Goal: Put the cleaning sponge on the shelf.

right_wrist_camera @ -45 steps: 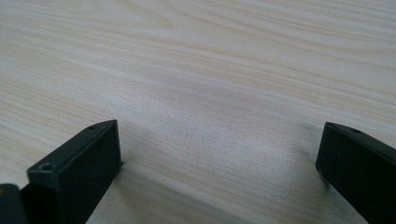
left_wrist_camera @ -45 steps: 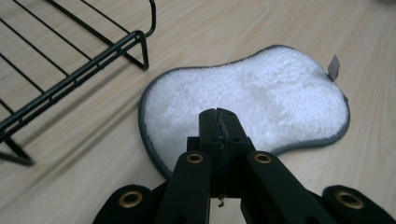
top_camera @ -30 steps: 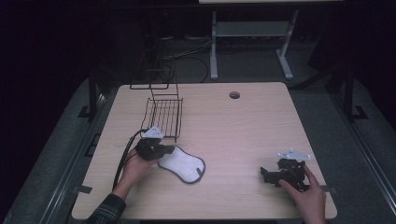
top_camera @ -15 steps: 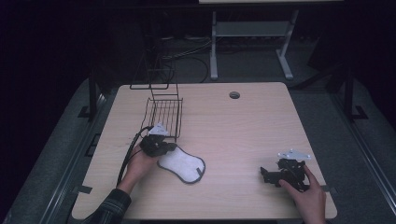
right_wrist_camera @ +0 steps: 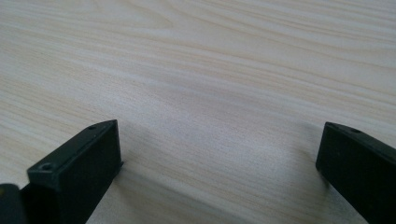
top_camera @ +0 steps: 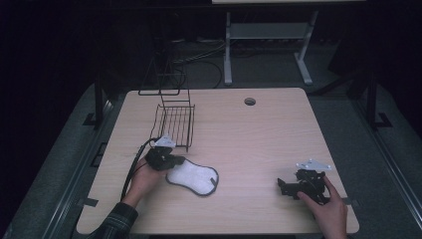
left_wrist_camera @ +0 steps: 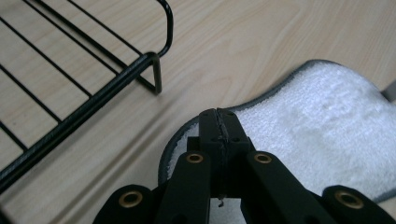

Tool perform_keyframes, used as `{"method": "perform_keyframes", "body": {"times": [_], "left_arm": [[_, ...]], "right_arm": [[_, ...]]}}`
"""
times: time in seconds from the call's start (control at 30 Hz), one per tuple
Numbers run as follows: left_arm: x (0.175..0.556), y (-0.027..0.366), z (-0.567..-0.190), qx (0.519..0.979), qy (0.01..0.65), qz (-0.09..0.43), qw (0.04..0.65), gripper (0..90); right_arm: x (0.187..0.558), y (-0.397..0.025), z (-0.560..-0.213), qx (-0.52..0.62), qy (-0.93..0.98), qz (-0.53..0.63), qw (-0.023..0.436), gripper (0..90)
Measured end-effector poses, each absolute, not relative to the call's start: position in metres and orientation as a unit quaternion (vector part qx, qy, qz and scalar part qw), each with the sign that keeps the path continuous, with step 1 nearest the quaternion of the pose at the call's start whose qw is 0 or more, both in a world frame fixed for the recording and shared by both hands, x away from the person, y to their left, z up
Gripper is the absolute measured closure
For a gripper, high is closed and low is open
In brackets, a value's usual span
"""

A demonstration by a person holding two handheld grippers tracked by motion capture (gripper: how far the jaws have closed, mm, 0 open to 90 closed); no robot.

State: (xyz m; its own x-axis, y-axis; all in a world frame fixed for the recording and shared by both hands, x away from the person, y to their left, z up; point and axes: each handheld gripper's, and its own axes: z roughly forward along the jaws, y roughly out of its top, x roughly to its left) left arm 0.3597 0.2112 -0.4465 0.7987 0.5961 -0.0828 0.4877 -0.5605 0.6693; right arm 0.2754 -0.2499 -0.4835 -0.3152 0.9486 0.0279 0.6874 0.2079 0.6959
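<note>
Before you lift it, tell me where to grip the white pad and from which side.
Grip the white pad at its grey-bound end edge nearest the wire rack, coming from the left. It lies flat, so only a thin rim offers purchase. The left gripper has its jaws together there already, though whether cloth sits between them is unclear.

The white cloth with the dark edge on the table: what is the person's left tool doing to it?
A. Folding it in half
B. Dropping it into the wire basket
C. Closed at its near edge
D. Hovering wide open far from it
C. In the left gripper view the left tool has its jaws pressed together right at the edge of the white cloth, beside the wire basket.
</note>
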Motion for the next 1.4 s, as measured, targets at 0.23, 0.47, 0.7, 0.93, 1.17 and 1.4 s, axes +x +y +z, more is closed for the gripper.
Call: {"method": "perform_keyframes", "body": {"times": [0.23, 0.47, 0.7, 0.93, 1.17, 1.4], "left_arm": [[0.349, 0.22, -0.446, 0.879, 0.313, 0.071, 0.352, 89.8], [0.337, 0.227, -0.445, 0.88, 0.315, 0.07, 0.349, 89.8], [0.326, 0.233, -0.446, 0.878, 0.319, 0.066, 0.351, 89.8], [0.319, 0.238, -0.446, 0.878, 0.321, 0.064, 0.35, 89.9], [0.319, 0.238, -0.445, 0.879, 0.319, 0.064, 0.35, 89.8], [0.319, 0.237, -0.439, 0.87, 0.32, 0.063, 0.368, 88.3]], "right_arm": [[0.275, -0.25, -0.483, 0.546, 0.749, 0.312, 0.209, 0.0], [0.275, -0.25, -0.483, 0.546, 0.749, 0.312, 0.209, 0.0], [0.275, -0.25, -0.483, 0.546, 0.749, 0.312, 0.209, 0.0], [0.275, -0.25, -0.483, 0.546, 0.749, 0.312, 0.209, 0.0], [0.275, -0.25, -0.483, 0.546, 0.749, 0.312, 0.209, 0.0], [0.275, -0.25, -0.483, 0.546, 0.749, 0.312, 0.209, 0.0]]}}
